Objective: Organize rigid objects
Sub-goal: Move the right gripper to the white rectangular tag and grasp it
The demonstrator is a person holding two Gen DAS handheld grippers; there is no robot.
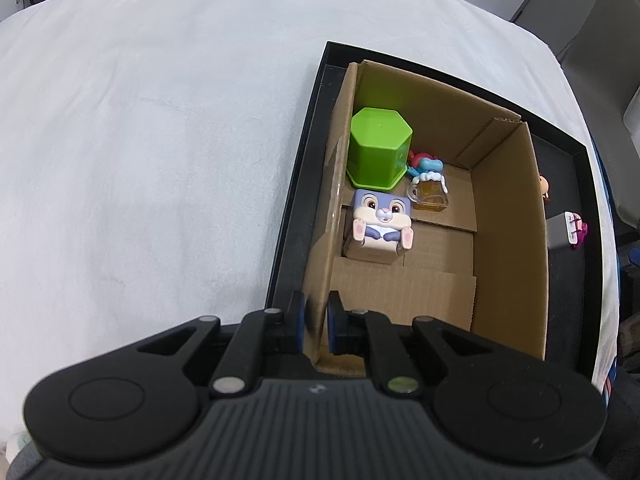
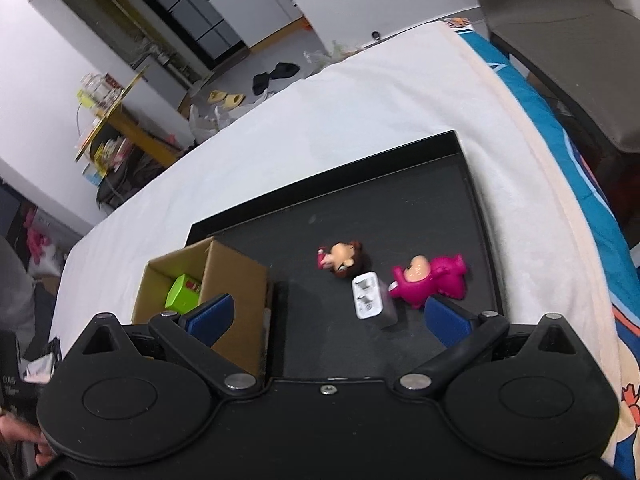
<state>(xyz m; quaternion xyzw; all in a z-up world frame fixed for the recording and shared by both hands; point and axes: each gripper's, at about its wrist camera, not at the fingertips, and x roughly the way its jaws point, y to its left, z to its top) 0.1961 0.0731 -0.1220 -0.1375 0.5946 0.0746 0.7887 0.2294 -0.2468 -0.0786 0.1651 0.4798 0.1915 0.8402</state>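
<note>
Left gripper [image 1: 316,320] is clamped on the cardboard box [image 1: 508,216] wall while the right gripper [image 2: 328,316] hangs wide open over the white charger [image 2: 367,295] on the black tray [image 2: 472,184] — the pink figure [image 2: 430,282] touches it, so I'd bet a sloppy grab knocks both.

A white cloth [image 2: 328,120] covered the surface. At ten o'clock in the right wrist view stood a cluttered yellow shelf [image 2: 116,128] against a white wall [image 2: 36,80]. At twelve o'clock, dark cabinets [image 2: 188,4] lined a recess above the pale floor [image 2: 280,44]. A grey chair [image 2: 560,40] stood at two o'clock.
</note>
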